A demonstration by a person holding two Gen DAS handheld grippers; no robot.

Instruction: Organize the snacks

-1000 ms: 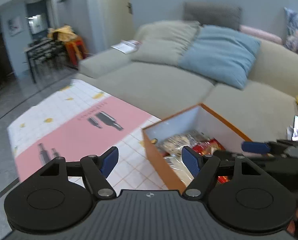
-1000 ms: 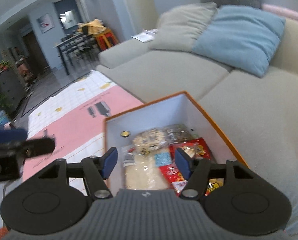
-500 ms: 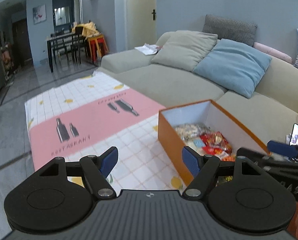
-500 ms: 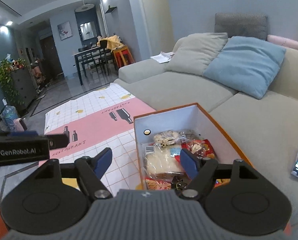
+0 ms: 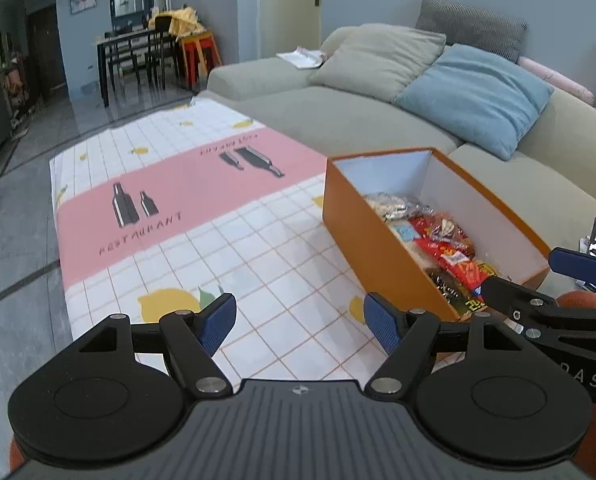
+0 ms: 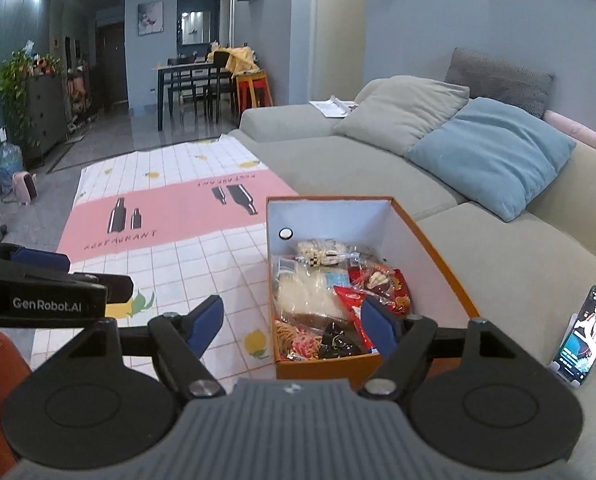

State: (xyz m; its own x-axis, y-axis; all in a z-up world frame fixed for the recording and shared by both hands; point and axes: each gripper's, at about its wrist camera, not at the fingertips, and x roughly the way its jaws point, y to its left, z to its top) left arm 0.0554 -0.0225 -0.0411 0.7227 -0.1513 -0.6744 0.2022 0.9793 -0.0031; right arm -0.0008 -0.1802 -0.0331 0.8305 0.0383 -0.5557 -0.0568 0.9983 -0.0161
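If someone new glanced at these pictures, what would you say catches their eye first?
Probably the open orange cardboard box, packed with snack packets, on the pink-and-white checked tablecloth beside the grey sofa. Next, the pale blue cushion on that sofa. The left gripper and the right gripper both stand open and empty.

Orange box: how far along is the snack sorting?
Done: snack packets sit piled in the orange box on the patterned tablecloth. In hand: nothing; left gripper and right gripper are open, empty. Left: can't tell; no loose snacks visible outside the box.
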